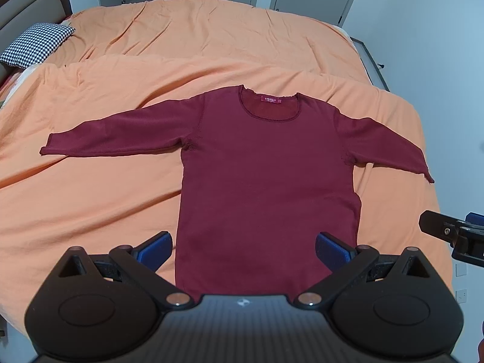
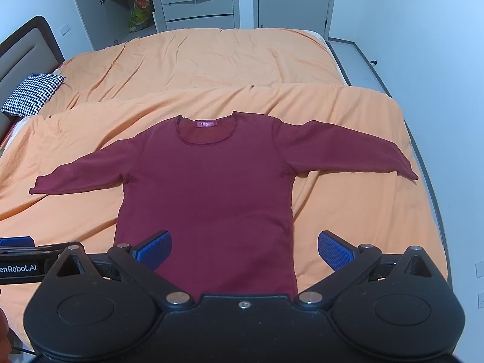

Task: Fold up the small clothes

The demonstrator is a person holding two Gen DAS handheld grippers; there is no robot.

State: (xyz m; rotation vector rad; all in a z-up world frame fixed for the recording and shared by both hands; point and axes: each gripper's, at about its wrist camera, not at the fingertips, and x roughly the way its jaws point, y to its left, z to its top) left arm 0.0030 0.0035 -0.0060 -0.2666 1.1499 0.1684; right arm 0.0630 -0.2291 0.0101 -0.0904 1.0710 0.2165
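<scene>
A dark red long-sleeved top point(image 1: 266, 175) point(image 2: 208, 187) lies flat on the orange bedspread, front up, neckline away from me, both sleeves spread out to the sides. My left gripper point(image 1: 243, 249) hovers open above the top's lower hem, blue pads wide apart, nothing between them. My right gripper point(image 2: 244, 249) is open too, held above the hem's right part. In the left wrist view the right gripper shows as a black part at the right edge. Under both gripper bodies the hem is hidden.
The orange bedspread point(image 1: 90, 199) point(image 2: 348, 217) covers a wide bed with creases. A black-and-white houndstooth pillow point(image 1: 33, 45) point(image 2: 30, 93) lies at the far left by the headboard. White wardrobes point(image 2: 199, 0) stand behind the bed; grey floor point(image 2: 372, 72) runs along the right side.
</scene>
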